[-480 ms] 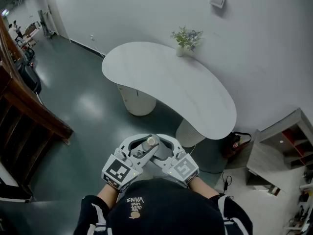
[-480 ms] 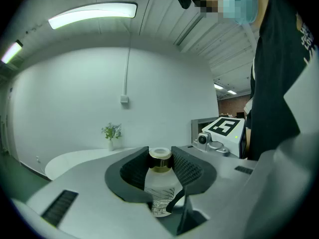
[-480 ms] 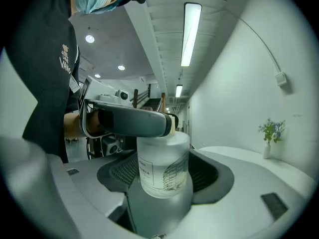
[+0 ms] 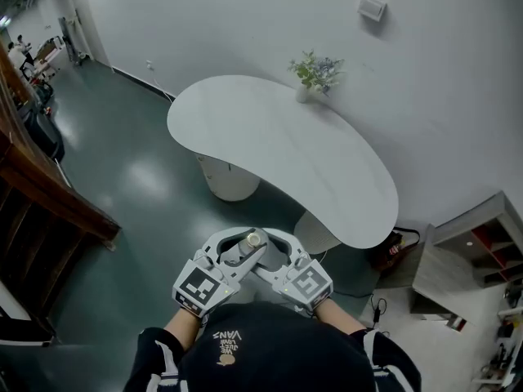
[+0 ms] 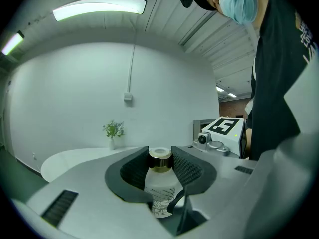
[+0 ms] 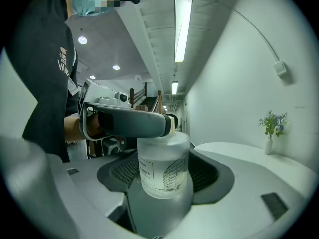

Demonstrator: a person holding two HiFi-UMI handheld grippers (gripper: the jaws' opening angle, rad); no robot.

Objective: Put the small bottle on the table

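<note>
Two steps remained, carrying and setting down: my left gripper [image 5: 160, 158] clamped the small bottle [image 5: 162, 185] at the neck, right gripper [image 6: 164, 171] gaped loose around its body, table [image 4: 286, 149] well apart.

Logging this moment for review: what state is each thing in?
small bottle: capped, upright, held in the air, not yet on the table.
left gripper: shut on the bottle's neck.
right gripper: open wide around the bottle's body.
table: bare except for a vase.
vase: upright, holding flowers.
</note>
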